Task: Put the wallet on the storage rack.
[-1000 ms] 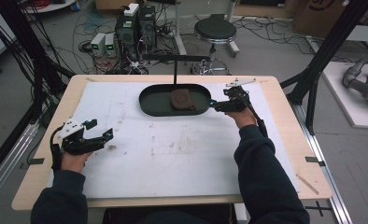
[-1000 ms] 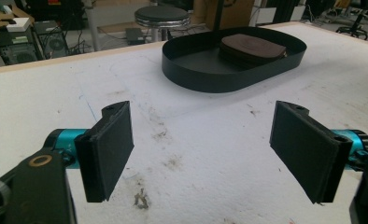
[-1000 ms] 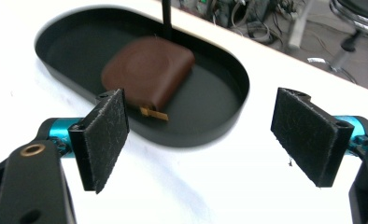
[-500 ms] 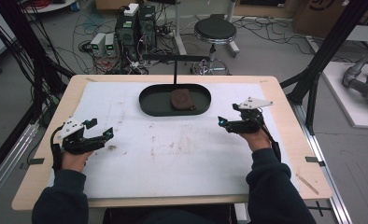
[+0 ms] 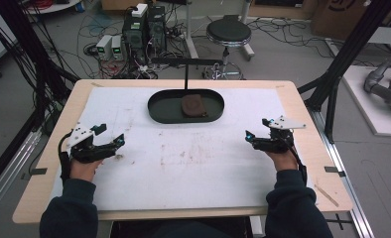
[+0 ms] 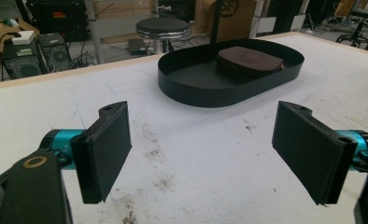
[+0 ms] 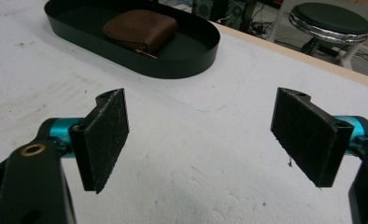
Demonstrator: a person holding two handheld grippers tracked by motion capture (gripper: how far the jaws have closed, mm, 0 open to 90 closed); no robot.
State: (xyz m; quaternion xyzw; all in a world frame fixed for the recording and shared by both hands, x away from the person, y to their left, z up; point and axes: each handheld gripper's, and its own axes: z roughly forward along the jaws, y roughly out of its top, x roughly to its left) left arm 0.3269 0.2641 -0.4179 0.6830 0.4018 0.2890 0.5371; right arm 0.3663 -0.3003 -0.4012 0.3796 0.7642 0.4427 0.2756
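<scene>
A brown leather wallet [image 5: 193,105] lies flat in a black oval tray [image 5: 163,118] at the far middle of the table. My left gripper [image 5: 119,141] hovers low over the white mat at the left, well short of the tray. Its jaws have just been opening and hold nothing. In the left gripper view the left gripper [image 6: 201,149] faces the tray [image 6: 205,91] and wallet [image 6: 250,58]. My right gripper [image 5: 248,135] stands open and empty at the right, pointing left. In the right gripper view the right gripper [image 7: 201,140] has the tray [image 7: 173,70] and wallet [image 7: 140,30] up to its left.
A stained white mat [image 5: 193,163] covers most of the wooden table. A thin black post with a crossbar [image 5: 186,74] rises just behind the tray. Beyond the far edge are a round stool [image 5: 228,32] and computer boxes [image 5: 144,25] amid cables.
My right gripper has drawn back from the tray's right end toward the near right of the mat, empty. The left hand has stayed where it was.
</scene>
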